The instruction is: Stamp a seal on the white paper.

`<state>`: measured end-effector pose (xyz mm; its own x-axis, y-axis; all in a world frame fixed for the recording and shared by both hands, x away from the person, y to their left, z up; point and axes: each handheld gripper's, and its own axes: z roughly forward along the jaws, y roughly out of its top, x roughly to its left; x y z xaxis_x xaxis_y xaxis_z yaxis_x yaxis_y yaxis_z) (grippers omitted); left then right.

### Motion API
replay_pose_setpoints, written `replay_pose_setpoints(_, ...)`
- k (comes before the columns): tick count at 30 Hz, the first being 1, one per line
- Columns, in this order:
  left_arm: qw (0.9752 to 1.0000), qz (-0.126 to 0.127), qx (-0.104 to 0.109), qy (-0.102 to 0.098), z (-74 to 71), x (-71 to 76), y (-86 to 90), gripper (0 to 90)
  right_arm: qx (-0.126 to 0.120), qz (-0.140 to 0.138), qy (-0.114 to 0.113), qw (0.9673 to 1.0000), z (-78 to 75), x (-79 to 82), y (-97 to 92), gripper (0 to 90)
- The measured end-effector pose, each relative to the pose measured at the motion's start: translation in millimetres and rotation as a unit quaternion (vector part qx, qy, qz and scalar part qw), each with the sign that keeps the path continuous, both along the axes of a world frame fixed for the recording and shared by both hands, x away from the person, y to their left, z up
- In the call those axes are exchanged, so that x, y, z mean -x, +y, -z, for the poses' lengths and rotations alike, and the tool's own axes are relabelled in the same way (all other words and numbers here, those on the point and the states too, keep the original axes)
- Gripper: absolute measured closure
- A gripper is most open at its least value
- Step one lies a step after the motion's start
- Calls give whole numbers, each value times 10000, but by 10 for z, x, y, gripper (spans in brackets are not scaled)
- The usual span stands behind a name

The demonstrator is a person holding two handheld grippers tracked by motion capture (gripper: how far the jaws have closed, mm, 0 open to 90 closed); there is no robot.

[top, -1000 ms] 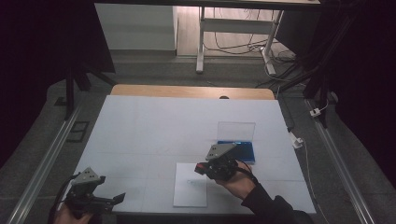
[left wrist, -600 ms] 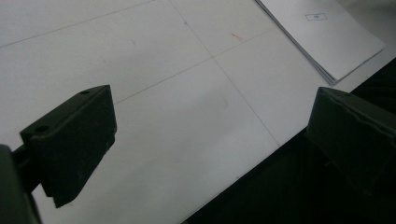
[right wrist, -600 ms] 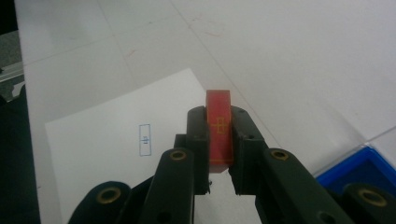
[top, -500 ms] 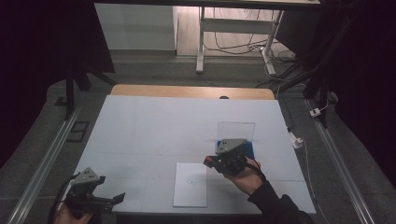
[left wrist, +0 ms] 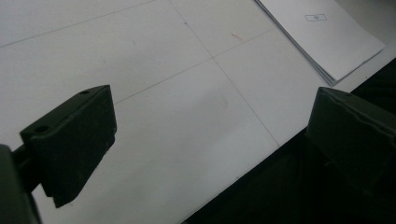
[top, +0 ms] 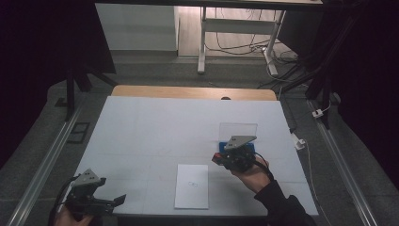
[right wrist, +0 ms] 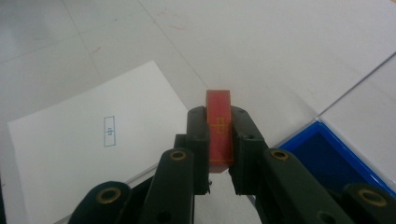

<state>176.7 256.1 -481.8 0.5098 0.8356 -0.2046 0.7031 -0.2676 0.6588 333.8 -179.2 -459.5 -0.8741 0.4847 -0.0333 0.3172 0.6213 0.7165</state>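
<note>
- One small red block [right wrist: 219,133], probably a rubber stamp, sits pinched between the fingers [right wrist: 198,140] of the right gripper [right wrist: 219,140], held above the surface [top: 155,132] just beside an open blue ink pad.
- It looks light, rigid and smooth-sided, so it should lift easily but could slide in a loose grip; the flat long sides, where the pads press now, seem the sensible place to hold it.
- A thin gold outline with a small cross-shaped figure runs down the block's visible face; no letters can be made out.
- The blue ink pad [right wrist: 334,161] lies just to the right of the gripper in the right gripper view, and in the high view its clear lid [top: 238,129] stands up behind it. No brand shows.
- A white sheet of paper [top: 192,186] lies flat near the front edge of the surface, near the stamp. A small blue printed rectangle [right wrist: 109,131] marks its middle, with a mark inside too small to read.
- The left gripper [top: 101,201] hovers at the near left corner of the surface, well apart from the paper, its fingers [left wrist: 74,140] spread wide with nothing between them.
</note>
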Motion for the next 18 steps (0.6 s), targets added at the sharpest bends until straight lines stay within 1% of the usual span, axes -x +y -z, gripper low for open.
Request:
replay_pose_setpoints(11, 10000, 0, -7, -3, 0, 1, -1, 17, -8, 197, 14, 9998, -15, -77, -121, 806)
replay_pose_setpoints(12, 10000, 2, -10, -5, -1, 1, -1, 17, -35, 257, 15, 9997, -19, -92, -148, 806)
replay_pose_setpoints(15, 10000, 4, -13, -6, -1, 2, -2, 17, -28, 303, 2, 9995, -27, -107, -178, 806)
replay_pose_setpoints(18, 10000, 4, -16, -11, -2, 4, -5, 17, -52, 420, -5, 9991, -36, -142, -246, 806)
